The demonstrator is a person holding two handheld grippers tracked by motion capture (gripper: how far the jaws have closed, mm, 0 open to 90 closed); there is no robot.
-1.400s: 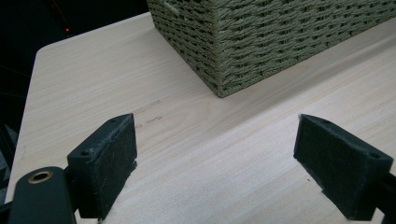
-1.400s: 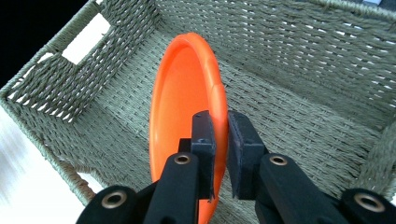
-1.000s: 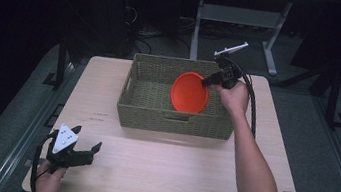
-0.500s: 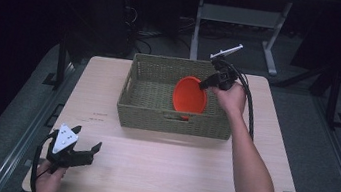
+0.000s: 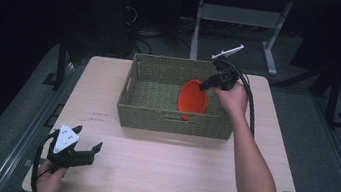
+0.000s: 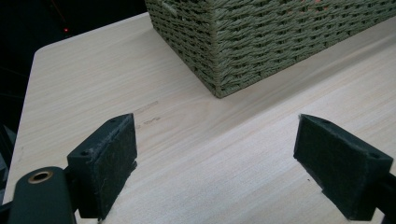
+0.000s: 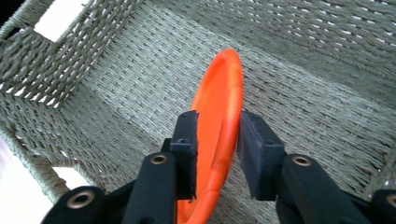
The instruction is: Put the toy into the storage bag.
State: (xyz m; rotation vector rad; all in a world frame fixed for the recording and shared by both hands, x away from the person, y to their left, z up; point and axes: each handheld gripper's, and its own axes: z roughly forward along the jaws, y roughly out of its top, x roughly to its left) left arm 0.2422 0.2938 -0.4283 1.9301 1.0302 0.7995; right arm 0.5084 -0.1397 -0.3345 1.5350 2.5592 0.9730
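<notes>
In the right gripper view the two black jaws stand close together with the rim of an orange plate [image 7: 219, 126] between them. The left jaw lies against the plate's inner face; the right jaw sits just beside the outer edge of the rim, and whether it truly presses there is hard to tell. The plate stands on edge, nearly upright, inside a woven green basket [image 7: 93, 93], with the basket's floor and walls behind it.

From the high view the right gripper [image 5: 206, 86] reaches over the basket's right end, held by the right hand [image 5: 231, 97], whose forearm runs back toward the near right of the table. The plate [image 5: 193, 99] shows as a narrow orange oval in the right half of the basket [image 5: 150, 118], leaning toward the near wall. The basket sits at the far middle of the light wooden table [image 5: 172, 177].

The left gripper [image 5: 81, 152] rests at the near left corner of the table, well apart from the basket, in the left hand [image 5: 48, 182]. Its pads [image 6: 107, 158] are spread wide with nothing between them but bare tabletop [image 6: 210, 154]; a corner of the basket [image 6: 261, 42] rises beyond them.
</notes>
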